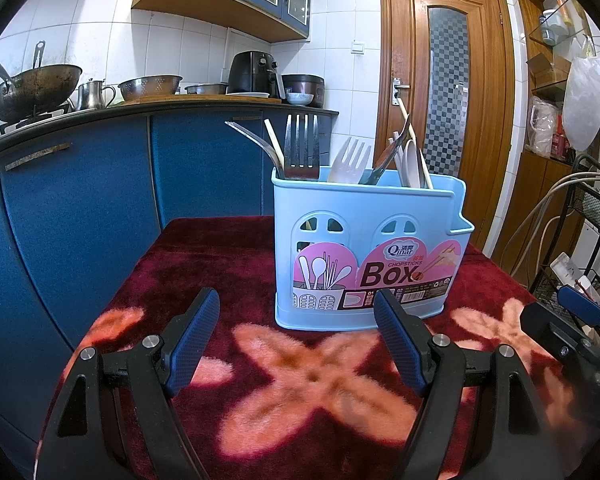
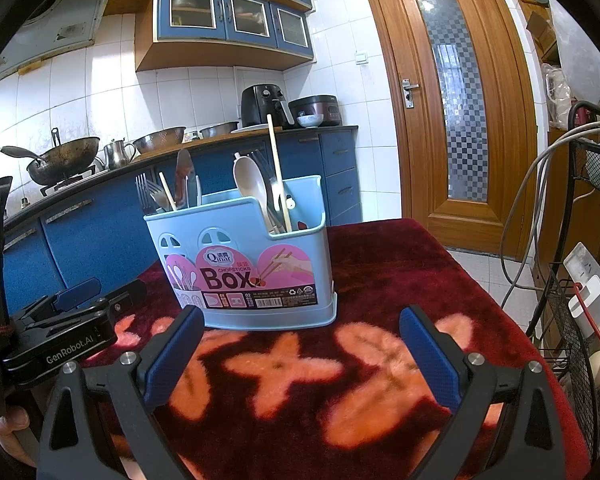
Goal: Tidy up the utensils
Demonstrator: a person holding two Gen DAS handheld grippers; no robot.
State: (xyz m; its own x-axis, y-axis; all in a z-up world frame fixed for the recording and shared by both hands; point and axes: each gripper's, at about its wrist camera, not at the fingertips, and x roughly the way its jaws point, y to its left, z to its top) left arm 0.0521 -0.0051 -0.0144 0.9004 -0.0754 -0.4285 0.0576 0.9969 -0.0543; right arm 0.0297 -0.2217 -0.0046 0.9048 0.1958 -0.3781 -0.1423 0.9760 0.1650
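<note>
The light blue utensil box (image 1: 364, 256) stands upright on the dark red cloth with pink flowers (image 1: 312, 376), near the far middle of this cloth. All places below are given from this box. Inside it, at its left end in the left wrist view, stand a metal fork (image 1: 301, 146), a steel spoon (image 1: 256, 142) and one chopstick (image 1: 275, 145). In its middle is a white plastic fork (image 1: 350, 160). At its right end are a white spoon (image 1: 413, 162), a dark metal utensil and a long chopstick (image 1: 416, 144), all mixed together.

In front of the box, the left gripper (image 1: 298, 320) hangs low over the cloth with its blue fingers (image 1: 196, 336) wide apart and nothing between them. The right gripper (image 2: 298, 334) is also in front, a little to the right, fingers equally apart and empty.

I judge that the sorting is at a pause, either not begun or almost finished; no utensil lies on the cloth. If more is needed, the next move asks one gripper to rise above the rim and close on a single handle, for example the long chopstick, without tipping the box.
</note>
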